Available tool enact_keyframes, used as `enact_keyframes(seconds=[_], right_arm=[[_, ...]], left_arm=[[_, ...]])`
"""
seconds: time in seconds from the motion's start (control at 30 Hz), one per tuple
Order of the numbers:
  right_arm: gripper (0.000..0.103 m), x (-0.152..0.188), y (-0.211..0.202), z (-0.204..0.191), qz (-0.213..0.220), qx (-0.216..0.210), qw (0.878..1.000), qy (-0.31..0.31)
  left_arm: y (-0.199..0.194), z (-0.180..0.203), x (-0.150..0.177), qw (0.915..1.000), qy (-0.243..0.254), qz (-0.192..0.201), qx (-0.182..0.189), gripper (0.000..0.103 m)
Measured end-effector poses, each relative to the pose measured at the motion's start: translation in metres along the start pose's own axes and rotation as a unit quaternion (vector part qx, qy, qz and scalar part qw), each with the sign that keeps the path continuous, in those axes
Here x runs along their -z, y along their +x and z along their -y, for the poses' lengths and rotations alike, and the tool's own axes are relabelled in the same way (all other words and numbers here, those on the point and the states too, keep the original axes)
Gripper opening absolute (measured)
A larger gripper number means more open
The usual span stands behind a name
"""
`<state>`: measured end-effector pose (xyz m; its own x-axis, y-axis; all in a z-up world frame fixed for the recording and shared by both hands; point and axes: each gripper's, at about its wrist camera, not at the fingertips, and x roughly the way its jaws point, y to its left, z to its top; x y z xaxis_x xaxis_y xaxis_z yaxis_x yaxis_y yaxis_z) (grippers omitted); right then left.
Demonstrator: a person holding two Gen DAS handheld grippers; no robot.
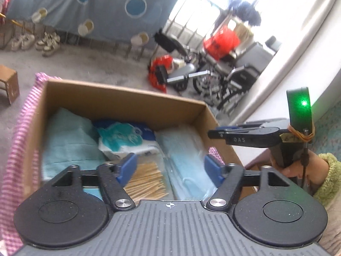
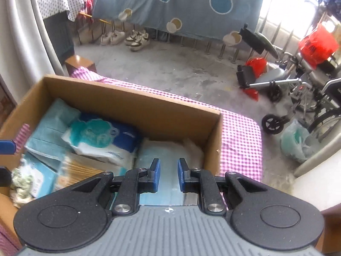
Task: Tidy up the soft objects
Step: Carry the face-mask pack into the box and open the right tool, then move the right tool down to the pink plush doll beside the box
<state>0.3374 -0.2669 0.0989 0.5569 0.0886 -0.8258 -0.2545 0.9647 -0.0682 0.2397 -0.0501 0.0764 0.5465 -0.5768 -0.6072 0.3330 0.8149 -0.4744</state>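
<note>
face mask pack (image 1: 187, 162) | soft, light, slick film, take at long edge | in cardboard box (image 1: 127, 98) | left gripper (image 1: 170, 168) jaws wide, empty | right gripper (image 2: 168, 175) jaws narrow, empty

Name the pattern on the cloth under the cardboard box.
Pink-and-white gingham check cloth, clearest in the right wrist view.

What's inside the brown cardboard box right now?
Brown cardboard box holds a folded teal towel, a white-blue tissue pack, wooden sticks and a light-blue mask pack. Anything beneath them is covered.
</note>
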Motion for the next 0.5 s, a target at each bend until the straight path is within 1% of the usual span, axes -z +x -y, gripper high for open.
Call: enact_keyframes(seconds=[0.03, 0.07, 0.1, 0.2, 0.23, 0.3, 0.37, 0.43, 0.5], right_arm=[[0.019, 0.001, 0.001, -0.003, -0.013, -0.011, 1.0, 0.004], [0.019, 0.002, 0.006, -0.006, -0.028, -0.012, 1.0, 0.006], [0.019, 0.005, 0.014, -0.01, -0.048, -0.007, 0.999, 0.002], [0.019, 0.011, 0.046, -0.019, -0.11, 0.013, 0.994, -0.006], [0.019, 0.014, 0.058, -0.02, -0.133, 0.015, 0.991, -0.003], [0.019, 0.018, 0.076, -0.023, -0.162, 0.023, 0.986, -0.004], [0.019, 0.025, 0.088, -0.024, -0.177, 0.03, 0.984, -0.002], [0.019, 0.025, 0.091, -0.023, -0.183, 0.029, 0.983, 0.006], [0.019, 0.023, 0.079, -0.022, -0.171, 0.019, 0.985, 0.017]], left_arm=[[-0.006, -0.002, -0.001, 1.0, 0.001, 0.009, -0.001, 0.082], [-0.015, -0.005, 0.002, 0.9998, 0.001, 0.02, -0.001, 0.085], [-0.018, -0.007, 0.003, 0.9997, 0.0, 0.026, -0.001, 0.089], [-0.033, -0.014, 0.008, 0.9989, -0.001, 0.047, 0.002, 0.097], [-0.037, -0.016, 0.011, 0.9986, -0.001, 0.053, 0.002, 0.098], [-0.043, -0.02, 0.014, 0.9981, 0.002, 0.061, 0.001, 0.099], [-0.048, -0.024, 0.017, 0.9978, 0.005, 0.066, 0.001, 0.1], [-0.053, -0.028, 0.02, 0.9976, 0.005, 0.069, 0.001, 0.101], [-0.056, -0.034, 0.022, 0.9973, 0.0, 0.074, 0.004, 0.101]])
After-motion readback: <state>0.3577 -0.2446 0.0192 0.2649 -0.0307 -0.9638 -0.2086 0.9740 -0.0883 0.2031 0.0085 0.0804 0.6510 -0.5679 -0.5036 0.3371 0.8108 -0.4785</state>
